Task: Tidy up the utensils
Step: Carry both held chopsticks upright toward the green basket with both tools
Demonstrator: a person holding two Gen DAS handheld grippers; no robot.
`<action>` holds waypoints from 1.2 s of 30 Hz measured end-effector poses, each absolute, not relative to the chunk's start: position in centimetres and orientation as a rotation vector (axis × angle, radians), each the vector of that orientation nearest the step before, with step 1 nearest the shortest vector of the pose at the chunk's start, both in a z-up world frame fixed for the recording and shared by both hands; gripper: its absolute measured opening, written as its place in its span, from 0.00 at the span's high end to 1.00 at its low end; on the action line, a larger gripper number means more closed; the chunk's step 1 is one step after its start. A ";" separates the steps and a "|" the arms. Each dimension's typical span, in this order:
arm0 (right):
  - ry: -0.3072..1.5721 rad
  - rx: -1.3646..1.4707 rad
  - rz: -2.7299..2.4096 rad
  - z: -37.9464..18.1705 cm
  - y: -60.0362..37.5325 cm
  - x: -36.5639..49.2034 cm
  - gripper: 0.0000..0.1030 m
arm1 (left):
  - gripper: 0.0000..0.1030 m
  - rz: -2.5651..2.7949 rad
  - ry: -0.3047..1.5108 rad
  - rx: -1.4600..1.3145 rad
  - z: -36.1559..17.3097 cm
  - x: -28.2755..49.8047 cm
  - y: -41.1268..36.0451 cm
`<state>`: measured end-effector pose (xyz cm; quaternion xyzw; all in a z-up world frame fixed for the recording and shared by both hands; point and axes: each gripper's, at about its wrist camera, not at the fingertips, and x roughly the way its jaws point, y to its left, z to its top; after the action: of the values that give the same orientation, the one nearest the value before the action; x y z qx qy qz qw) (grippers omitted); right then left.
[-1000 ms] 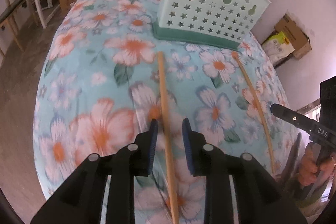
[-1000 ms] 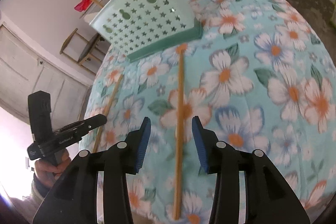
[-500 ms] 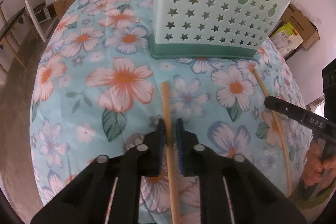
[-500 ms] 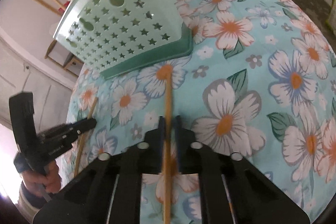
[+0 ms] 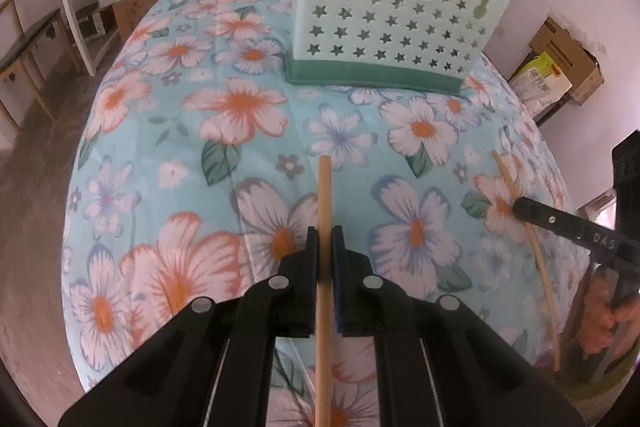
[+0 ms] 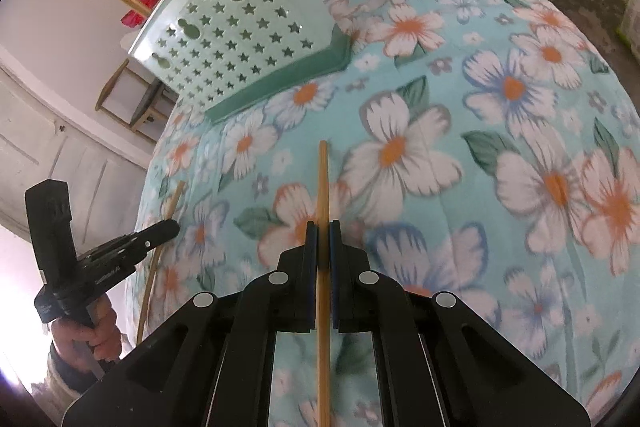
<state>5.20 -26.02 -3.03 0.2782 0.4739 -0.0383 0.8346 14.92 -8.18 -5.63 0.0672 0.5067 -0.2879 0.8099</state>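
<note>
Item: 2 chopsticks, each now clamped between my closed fingers — left gripper [image 5: 324,241] and right gripper [image 6: 323,237] — lifted, ready for the holder [image 5: 396,23] ahead.

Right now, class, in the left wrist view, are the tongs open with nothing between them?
No, the left tongs are shut on a wooden chopstick above the flowered cloth.
</note>
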 end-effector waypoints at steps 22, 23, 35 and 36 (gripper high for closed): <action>1.067 0.515 -0.103 -3.8 -25.6 8.5 0.94 | 0.94 -0.555 0.948 0.471 -6.9 15.5 -12.6; 1.066 0.516 -0.102 -3.7 -25.6 8.5 0.94 | 0.94 -0.550 0.939 0.484 -6.9 15.4 -12.8; 0.979 0.454 -0.097 -0.9 -25.5 8.7 0.96 | 0.94 -0.540 0.922 0.513 -7.0 15.0 -13.2; 0.979 0.454 -0.095 -0.8 -25.5 8.7 0.96 | 0.94 -0.540 0.921 0.516 -7.0 15.0 -13.2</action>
<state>8.73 -25.45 -0.84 0.2158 0.4659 -0.0452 0.8569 15.04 -13.20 -7.02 0.2432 0.4340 -0.2543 0.8294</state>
